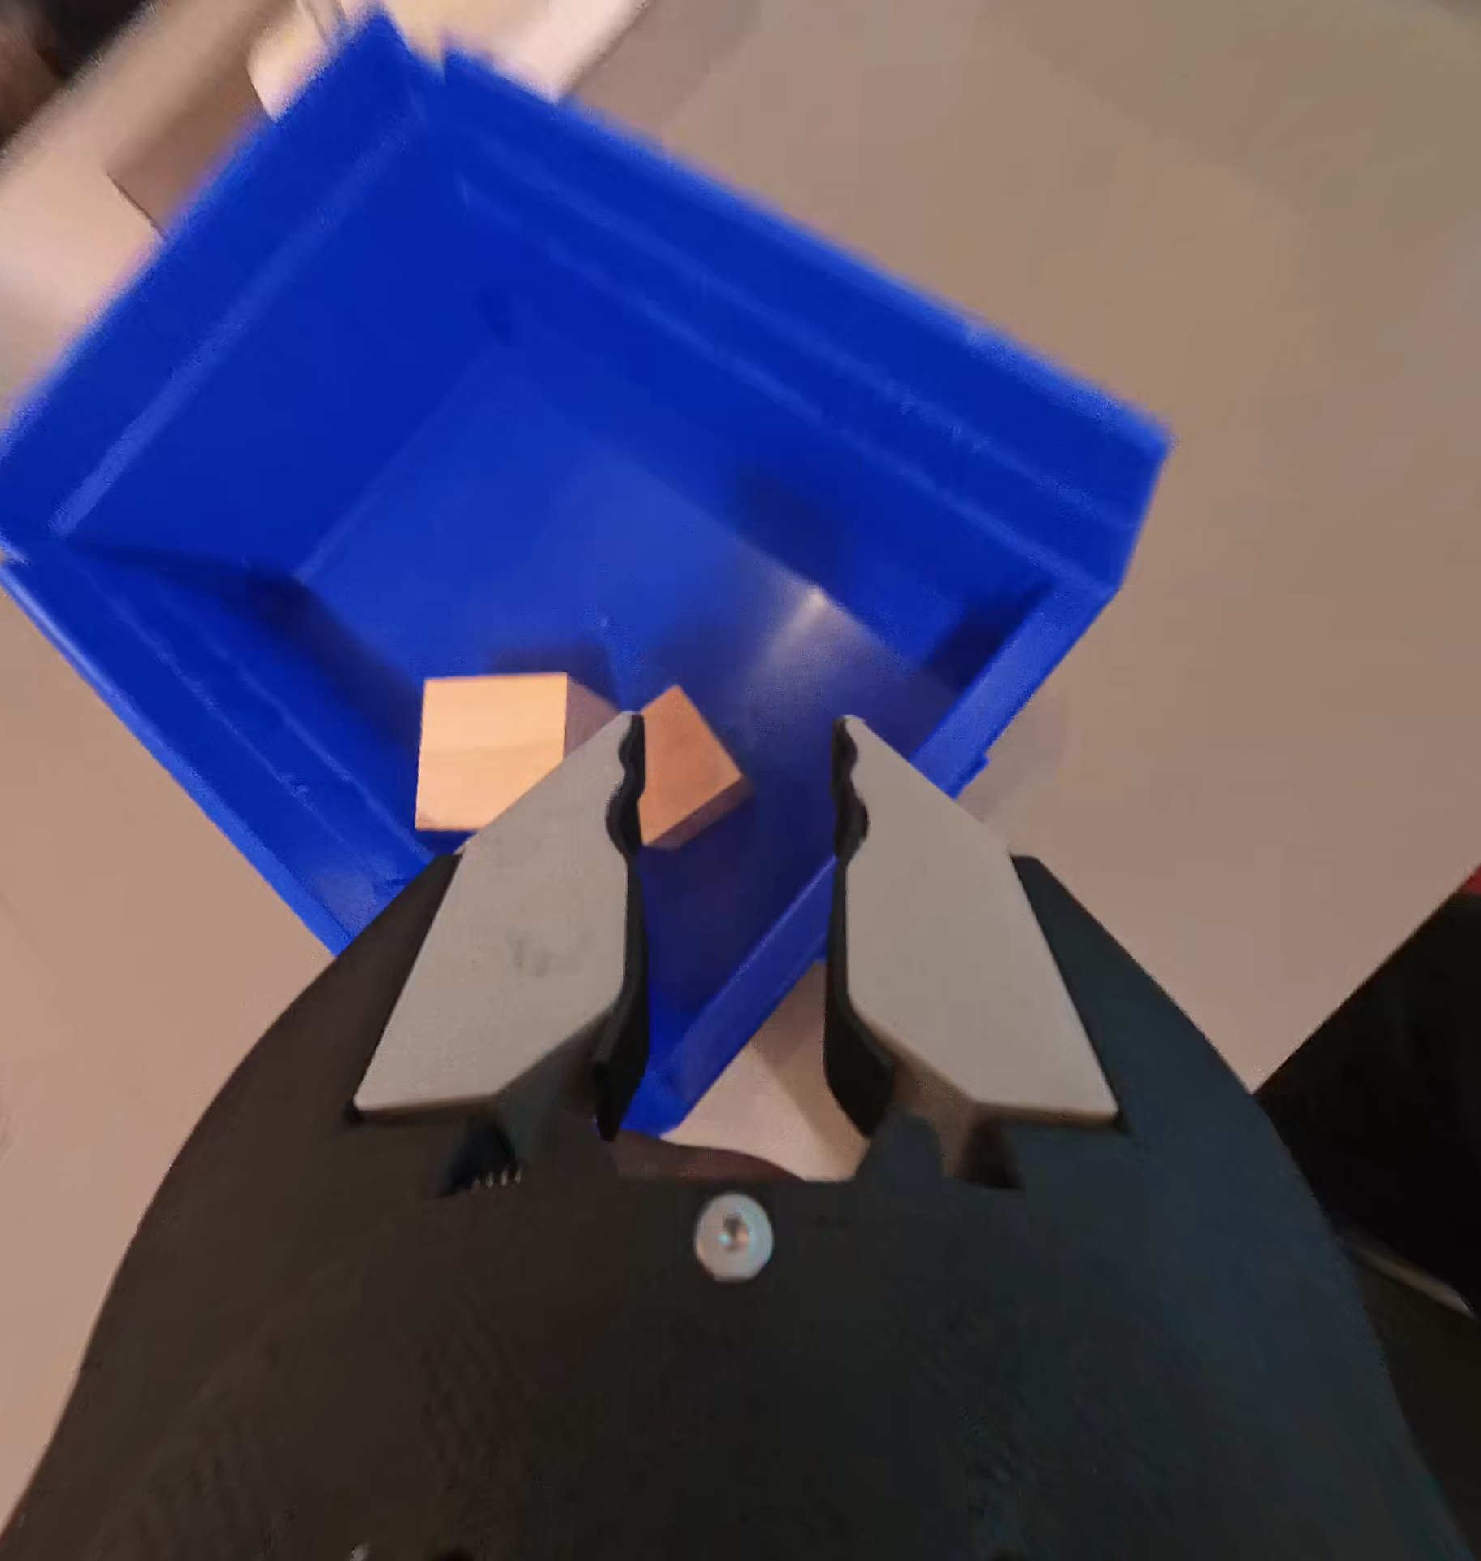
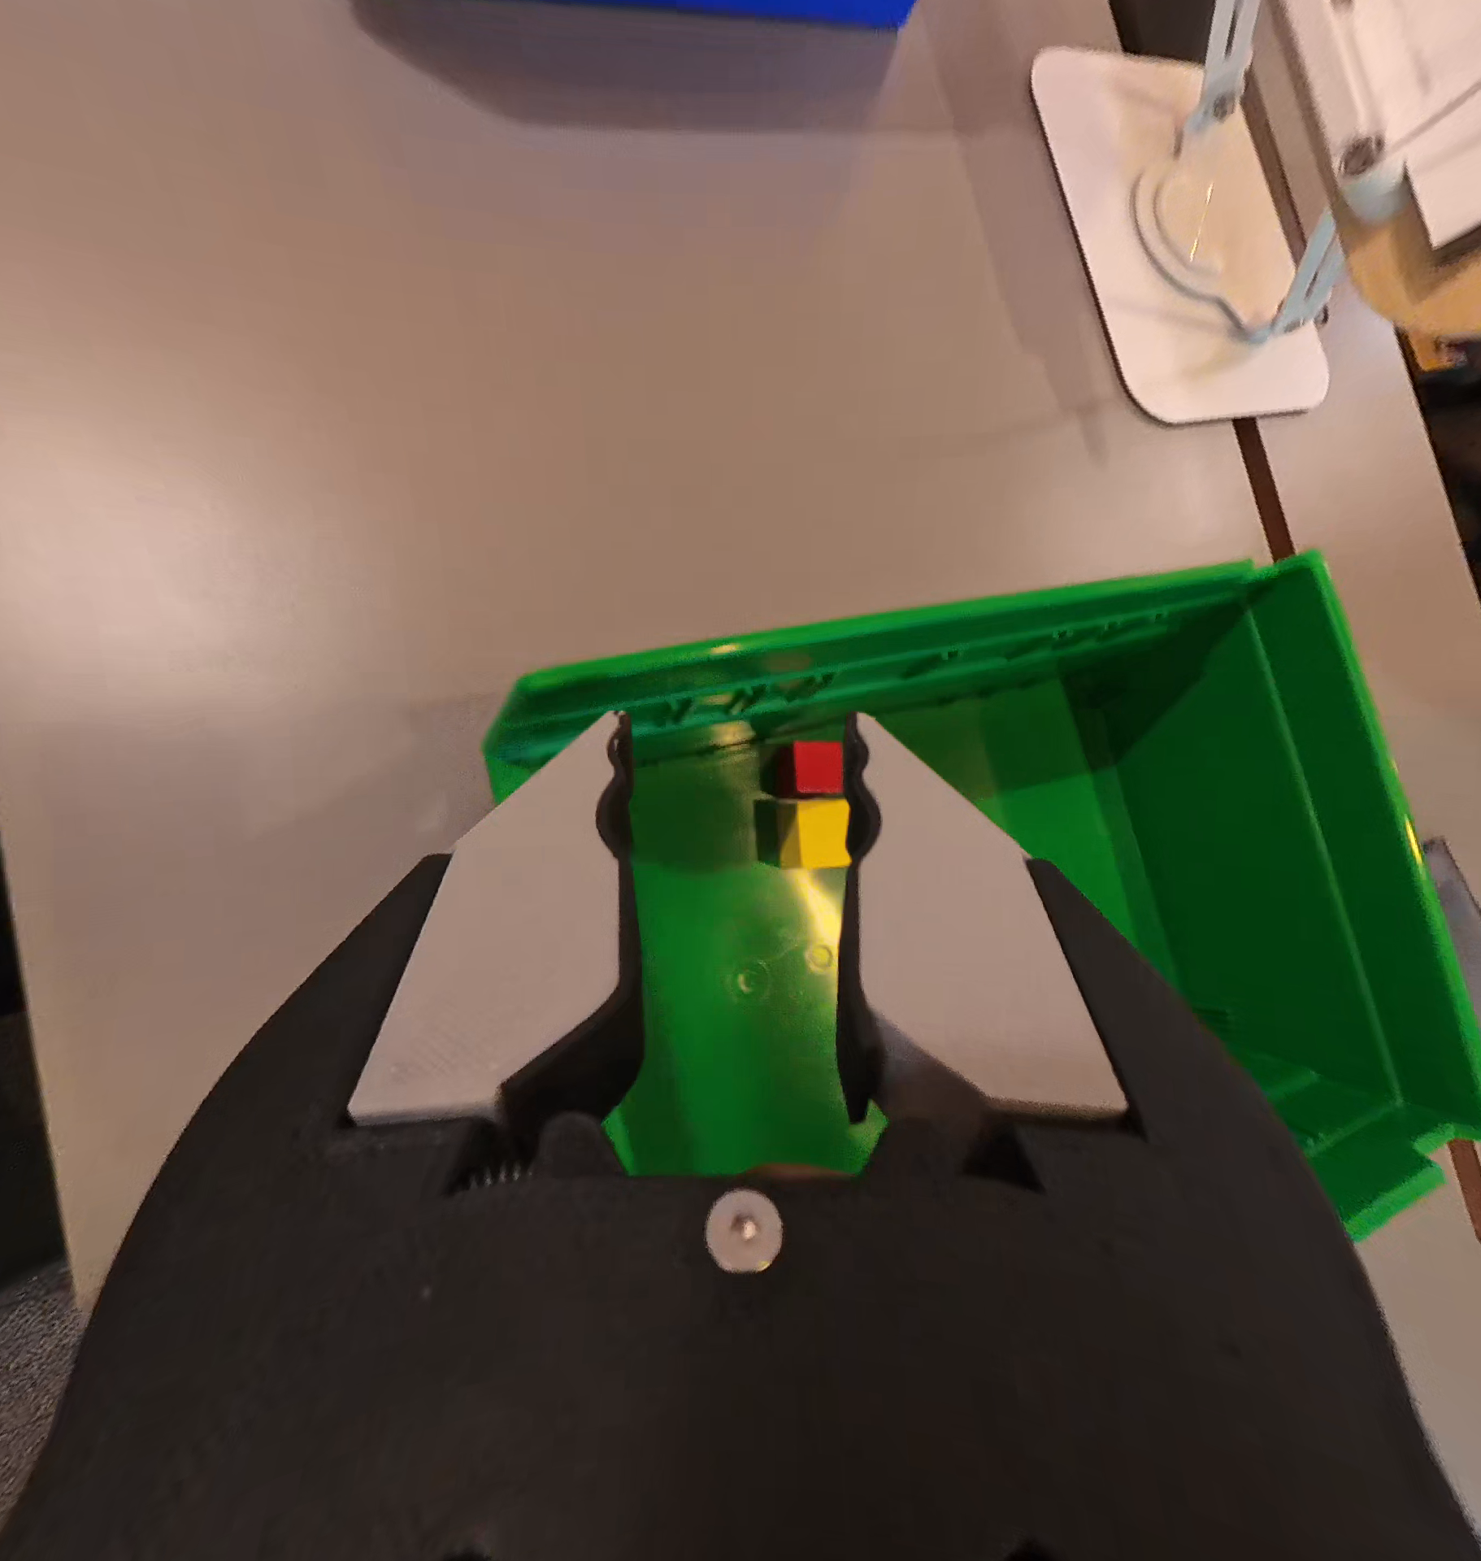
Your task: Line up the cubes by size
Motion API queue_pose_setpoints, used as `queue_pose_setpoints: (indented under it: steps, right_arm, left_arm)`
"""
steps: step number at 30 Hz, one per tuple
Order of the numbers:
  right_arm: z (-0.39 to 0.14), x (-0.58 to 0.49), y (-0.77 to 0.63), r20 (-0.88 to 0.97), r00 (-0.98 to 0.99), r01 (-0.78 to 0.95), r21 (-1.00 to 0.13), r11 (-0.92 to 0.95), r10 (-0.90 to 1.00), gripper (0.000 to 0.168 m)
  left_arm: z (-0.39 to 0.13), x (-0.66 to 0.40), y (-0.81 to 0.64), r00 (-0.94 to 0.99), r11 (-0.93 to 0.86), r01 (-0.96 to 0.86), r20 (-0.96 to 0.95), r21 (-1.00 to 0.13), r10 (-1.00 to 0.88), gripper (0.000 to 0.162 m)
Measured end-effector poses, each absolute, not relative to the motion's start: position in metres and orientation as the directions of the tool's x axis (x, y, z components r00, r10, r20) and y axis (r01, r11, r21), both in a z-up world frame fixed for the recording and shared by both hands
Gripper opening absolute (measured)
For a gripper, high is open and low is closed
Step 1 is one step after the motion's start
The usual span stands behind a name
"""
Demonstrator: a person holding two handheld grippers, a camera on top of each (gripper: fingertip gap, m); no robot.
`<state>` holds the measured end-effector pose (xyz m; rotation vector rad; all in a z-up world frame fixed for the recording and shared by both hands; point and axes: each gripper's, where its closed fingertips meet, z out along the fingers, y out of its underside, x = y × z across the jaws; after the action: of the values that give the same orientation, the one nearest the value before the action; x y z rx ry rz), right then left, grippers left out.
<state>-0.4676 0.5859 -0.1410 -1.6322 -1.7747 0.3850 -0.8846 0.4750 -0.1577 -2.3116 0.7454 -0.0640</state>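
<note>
In the left wrist view, two plain wooden cubes lie in a blue bin [image 1: 315, 355]: a larger cube [image 1: 488, 747] at left and a smaller, tilted cube [image 1: 691, 764] beside it. My left gripper [image 1: 737, 731] is open and empty above the bin, its left finger [image 1: 551, 853] overlapping both cubes. In the right wrist view, a small red cube [image 2: 813, 764] and a slightly larger yellow cube [image 2: 813, 832] sit together in a green bin [image 2: 1227, 802]. My right gripper [image 2: 737, 731] is open and empty over them, the cubes close to its right finger.
Both bins rest on a grey table [image 2: 382, 380]. A white lamp base [image 2: 1176, 236] with a pale arm stands at the table's far right edge. A strip of the blue bin [image 2: 636, 8] shows at the top. Dark objects lie at the left view's lower right.
</note>
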Motion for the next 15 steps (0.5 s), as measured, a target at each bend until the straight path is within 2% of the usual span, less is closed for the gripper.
queue_pose_setpoints:
  steps: [2,4,6,11,15]
  right_arm:
    - [-0.137,-0.472,0.576,0.294,0.016,0.746,-0.64,0.185,0.956,0.048]
    - [-0.133,-0.476,0.57,0.316,0.012,0.744,-0.637,0.203,0.949,0.049]
    - [-0.13,-0.481,0.562,0.322,-0.005,0.739,-0.637,0.22,0.947,0.049]
    - [-0.122,-0.493,0.544,0.341,-0.042,0.711,-0.65,0.268,0.939,0.049]
    - [-0.118,-0.499,0.531,0.36,-0.059,0.686,-0.663,0.3,0.931,0.049]
  left_arm:
    - [-0.185,-0.898,0.48,0.845,-0.703,-0.508,-0.129,-0.497,-0.519,0.046]
    - [-0.205,-0.909,0.489,0.874,-0.778,-0.474,-0.115,-0.412,-0.472,0.049]
    - [-0.215,-0.911,0.498,0.906,-0.822,-0.414,-0.096,-0.391,-0.411,0.046]
    - [-0.217,-0.912,0.509,0.914,-0.839,-0.407,-0.162,-0.362,-0.373,0.044]
    - [-0.224,-0.91,0.502,0.903,-0.872,-0.425,-0.188,-0.245,-0.387,0.054]
